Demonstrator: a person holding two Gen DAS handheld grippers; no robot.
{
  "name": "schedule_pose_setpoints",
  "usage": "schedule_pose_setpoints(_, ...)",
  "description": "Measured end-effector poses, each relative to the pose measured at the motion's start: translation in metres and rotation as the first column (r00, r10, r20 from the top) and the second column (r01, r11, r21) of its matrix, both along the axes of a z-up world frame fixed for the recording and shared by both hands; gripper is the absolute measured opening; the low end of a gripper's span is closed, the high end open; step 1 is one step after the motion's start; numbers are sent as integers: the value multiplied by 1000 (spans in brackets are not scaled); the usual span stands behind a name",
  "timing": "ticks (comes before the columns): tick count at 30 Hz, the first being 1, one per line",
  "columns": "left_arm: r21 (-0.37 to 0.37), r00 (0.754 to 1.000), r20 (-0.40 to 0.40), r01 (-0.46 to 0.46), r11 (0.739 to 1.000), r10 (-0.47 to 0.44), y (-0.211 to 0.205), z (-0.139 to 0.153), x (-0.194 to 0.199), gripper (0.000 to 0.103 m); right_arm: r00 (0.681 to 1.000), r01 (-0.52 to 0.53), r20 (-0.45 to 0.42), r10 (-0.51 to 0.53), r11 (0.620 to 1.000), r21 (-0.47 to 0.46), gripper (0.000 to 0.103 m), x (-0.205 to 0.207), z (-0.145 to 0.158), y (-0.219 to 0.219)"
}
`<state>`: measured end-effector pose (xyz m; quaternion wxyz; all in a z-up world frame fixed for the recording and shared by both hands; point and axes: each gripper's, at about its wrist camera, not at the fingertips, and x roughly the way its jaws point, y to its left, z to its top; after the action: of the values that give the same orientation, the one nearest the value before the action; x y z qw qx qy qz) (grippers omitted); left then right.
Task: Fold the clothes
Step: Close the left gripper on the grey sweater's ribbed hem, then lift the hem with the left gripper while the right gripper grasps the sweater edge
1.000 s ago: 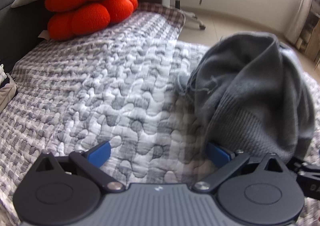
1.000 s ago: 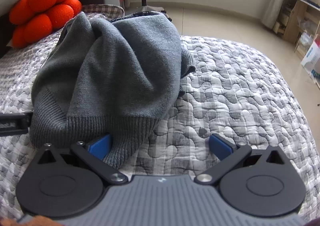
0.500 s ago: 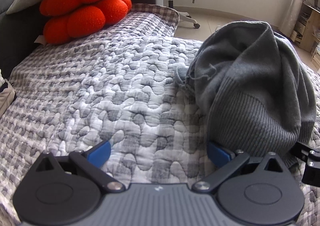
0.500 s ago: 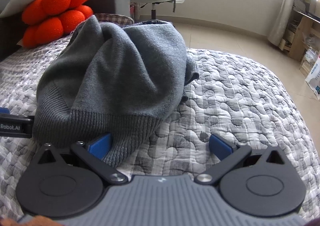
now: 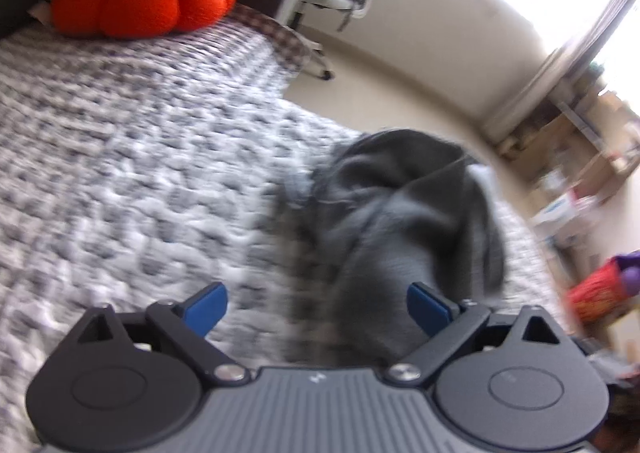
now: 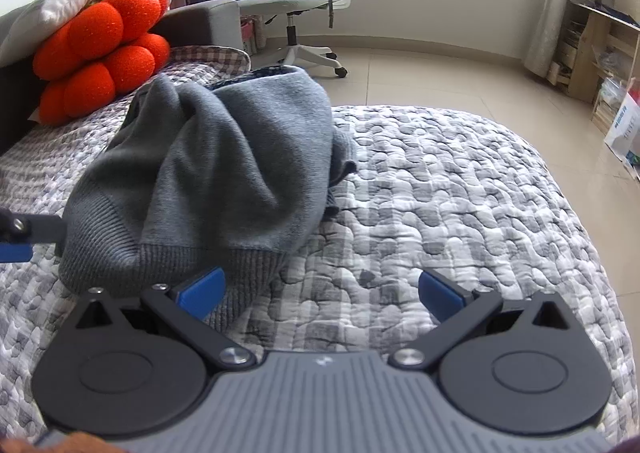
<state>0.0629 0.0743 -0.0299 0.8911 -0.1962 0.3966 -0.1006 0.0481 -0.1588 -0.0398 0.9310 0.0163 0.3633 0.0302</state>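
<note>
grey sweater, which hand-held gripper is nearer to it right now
Too close to call. The right hand-held gripper has one finger at the grey sweater's ribbed hem; the left hand-held gripper sits against its side.

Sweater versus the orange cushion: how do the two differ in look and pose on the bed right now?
The sweater is grey knit, a crumpled heap in the middle of the quilt; the cushion is bright orange, made of round lobes. The sweater slumps loosely; the cushion keeps its shape, stacked at the far end under a white pillow. The sweater lies next to the right tongs; the cushion is far from them. Both are soft and rest on the quilt.
</note>
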Motion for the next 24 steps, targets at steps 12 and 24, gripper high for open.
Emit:
schedule_pose_setpoints(12,-132,1000,-19,14,991,-17,-8,-5,1,17,999,32,-5,-32,999,-1,103,5,1,-6)
schedule_pose_setpoints(24,-68,990,85,-111,991,117,11,24,-40,9,997,76,-12,-76,996,37,103,0,3,-24)
